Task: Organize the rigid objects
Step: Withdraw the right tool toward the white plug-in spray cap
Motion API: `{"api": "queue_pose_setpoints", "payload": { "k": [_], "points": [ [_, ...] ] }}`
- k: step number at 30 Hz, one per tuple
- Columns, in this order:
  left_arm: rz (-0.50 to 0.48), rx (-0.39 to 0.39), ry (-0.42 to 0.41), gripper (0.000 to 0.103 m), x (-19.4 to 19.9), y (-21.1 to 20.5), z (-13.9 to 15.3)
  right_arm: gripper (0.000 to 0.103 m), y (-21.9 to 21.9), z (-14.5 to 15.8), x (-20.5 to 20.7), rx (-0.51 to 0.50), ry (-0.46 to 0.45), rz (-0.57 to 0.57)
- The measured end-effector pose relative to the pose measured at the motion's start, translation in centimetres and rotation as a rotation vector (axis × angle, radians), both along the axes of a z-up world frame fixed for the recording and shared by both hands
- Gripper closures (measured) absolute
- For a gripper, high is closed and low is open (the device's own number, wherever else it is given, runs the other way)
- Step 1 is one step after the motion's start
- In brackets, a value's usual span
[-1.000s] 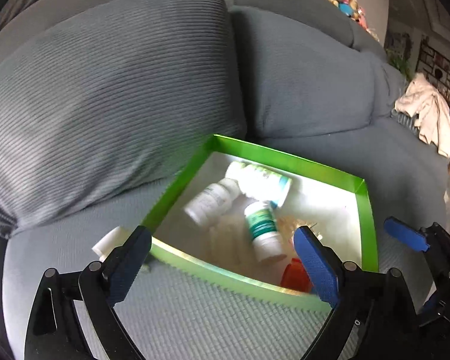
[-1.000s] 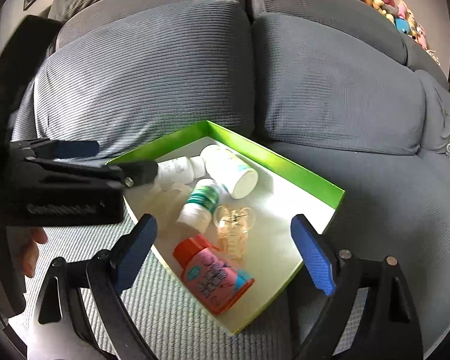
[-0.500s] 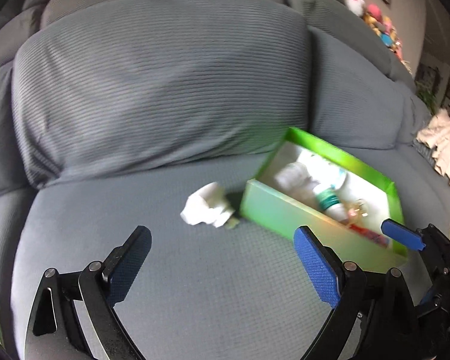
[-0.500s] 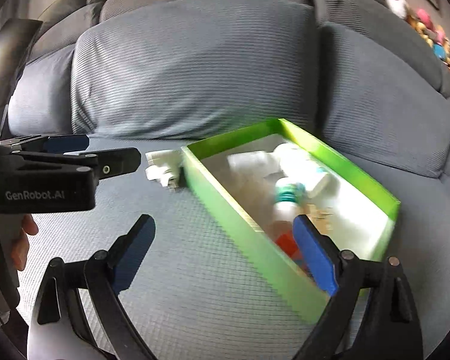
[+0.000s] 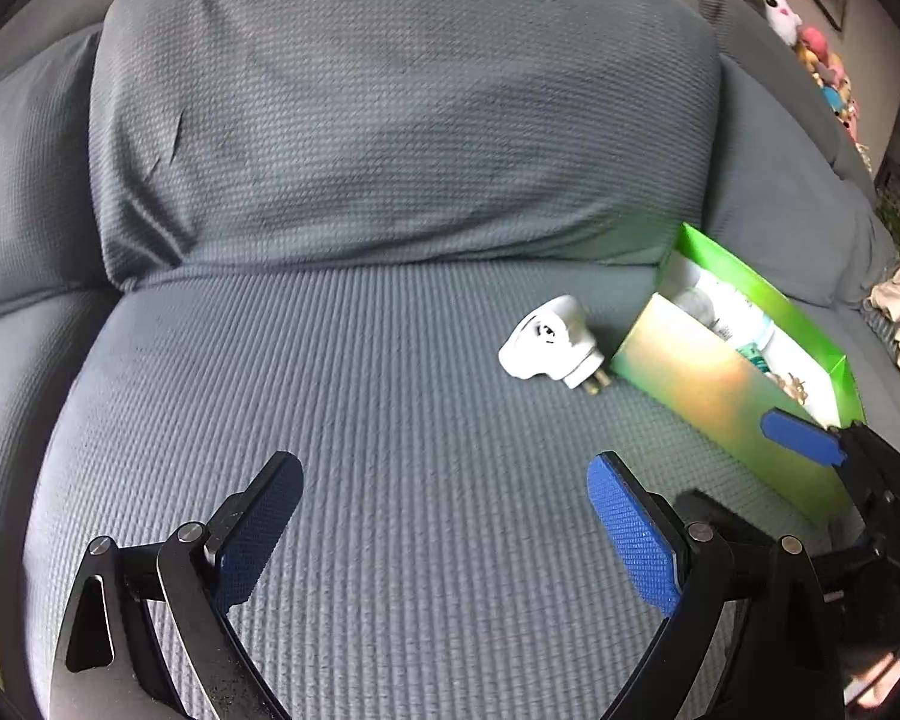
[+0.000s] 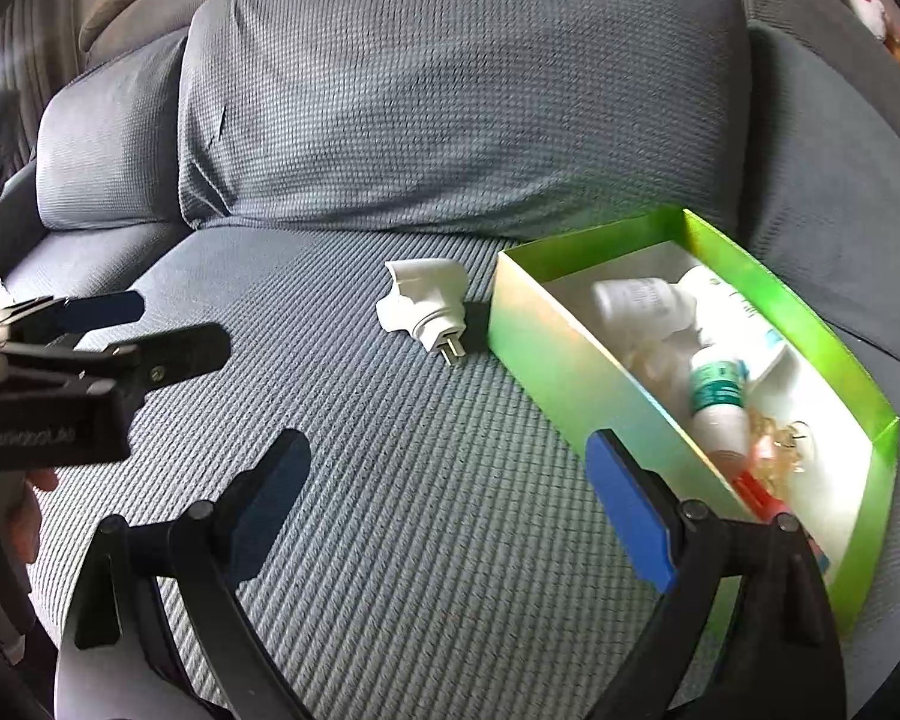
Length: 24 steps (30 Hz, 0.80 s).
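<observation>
Grey sofa seat cushion (image 5: 390,420) as landmark throughout. On its ribbed surface, toward the right and near the foot of the back cushion (image 5: 402,108): white plug adapter (image 5: 549,348) lying on its side, prongs turned toward the green box (image 5: 708,384) just beside it, a narrow gap between the two (shadowed in the right wrist view).

Further right on the same seat: the green box, open-topped, white inside, holding white bottles (image 6: 642,300), one with a green band (image 6: 717,384), an orange-capped container (image 6: 762,498) and a clear hair clip (image 6: 786,444), all jumbled together.

Above the seat's near middle: left gripper (image 5: 444,516), blue pads spread wide, nothing between them, only bare fabric below. Well short of the adapter.

Above the seat beside the box's near wall: right gripper (image 6: 450,504), likewise spread wide and empty, right finger (image 6: 630,516) overlapping the box's wall in view (contact impossible to judge).

At the seat's left edge in the right wrist view: part of a hand (image 6: 30,510) behind the left gripper's black body.
</observation>
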<state>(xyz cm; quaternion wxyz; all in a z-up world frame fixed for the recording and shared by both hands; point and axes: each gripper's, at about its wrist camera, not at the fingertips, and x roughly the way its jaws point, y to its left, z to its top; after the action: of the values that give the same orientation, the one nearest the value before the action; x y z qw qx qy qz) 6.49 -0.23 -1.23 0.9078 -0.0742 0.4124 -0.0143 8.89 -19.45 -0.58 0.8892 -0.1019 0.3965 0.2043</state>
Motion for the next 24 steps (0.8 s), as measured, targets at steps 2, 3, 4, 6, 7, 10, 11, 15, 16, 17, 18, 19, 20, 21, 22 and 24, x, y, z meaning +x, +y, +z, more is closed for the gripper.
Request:
{"api": "queue_pose_setpoints", "payload": {
  "k": [2, 3, 4, 6, 7, 10, 11, 15, 16, 17, 18, 19, 20, 21, 22, 24],
  "points": [
    [0.004, -0.011, 0.002, 0.007, -0.3, 0.8, -0.5, 0.010, 0.7, -0.4, 0.5, -0.005, 0.011, 0.005],
    [0.006, -0.014, 0.003, 0.007, -0.3, 1.1, -0.7, 0.010, 1.1, -0.7, 0.9, -0.005, 0.015, 0.011],
    [0.008, -0.019, 0.008, 0.007, -0.4, 1.5, -0.9, 0.010, 1.5, -1.0, 1.2, -0.004, 0.018, 0.017],
    [0.013, -0.039, 0.013, 0.007, -0.5, 2.4, -1.4, 0.010, 2.5, -1.6, 2.2, -0.013, 0.026, 0.027],
    [0.015, -0.045, 0.017, 0.007, -0.5, 2.7, -1.5, 0.010, 2.8, -1.8, 2.4, -0.018, 0.025, 0.027],
    [0.023, -0.048, 0.026, 0.007, -0.4, 3.4, -2.0, 0.010, 4.2, -2.6, 4.0, -0.021, 0.031, 0.041],
    [0.024, -0.048, 0.027, 0.007, -0.3, 3.6, -2.0, 0.010, 4.7, -2.8, 4.5, -0.020, 0.039, 0.043],
    [0.024, -0.059, 0.040, 0.007, 0.0, 4.2, -2.6, 0.010, 6.5, -4.0, 6.2, -0.045, 0.049, 0.049],
    [0.022, -0.059, 0.044, 0.007, 0.1, 4.3, -2.7, 0.010, 7.0, -4.2, 6.6, -0.057, 0.045, 0.047],
    [0.021, -0.061, 0.046, 0.007, 0.2, 4.4, -2.9, 0.010, 7.3, -4.4, 7.0, -0.065, 0.041, 0.045],
    [0.021, -0.063, 0.048, 0.007, 0.3, 4.5, -3.0, 0.010, 7.4, -4.5, 7.3, -0.067, 0.040, 0.043],
    [0.022, -0.065, 0.050, 0.007, 0.3, 4.6, -3.1, 0.010, 7.6, -4.5, 7.6, -0.066, 0.039, 0.044],
    [0.024, -0.068, 0.052, 0.007, 0.4, 4.8, -3.2, 0.010, 7.9, -4.6, 7.9, -0.073, 0.036, 0.044],
    [0.025, -0.070, 0.055, 0.007, 0.4, 4.8, -3.3, 0.010, 8.3, -4.8, 8.2, -0.088, 0.031, 0.043],
    [0.026, -0.074, 0.058, 0.007, 0.5, 4.9, -3.3, 0.010, 8.5, -4.9, 8.5, -0.100, 0.029, 0.042],
    [0.030, -0.078, 0.061, 0.007, 0.5, 5.2, -3.5, 0.010, 9.0, -5.2, 9.2, -0.111, 0.031, 0.039]
  ]
}}
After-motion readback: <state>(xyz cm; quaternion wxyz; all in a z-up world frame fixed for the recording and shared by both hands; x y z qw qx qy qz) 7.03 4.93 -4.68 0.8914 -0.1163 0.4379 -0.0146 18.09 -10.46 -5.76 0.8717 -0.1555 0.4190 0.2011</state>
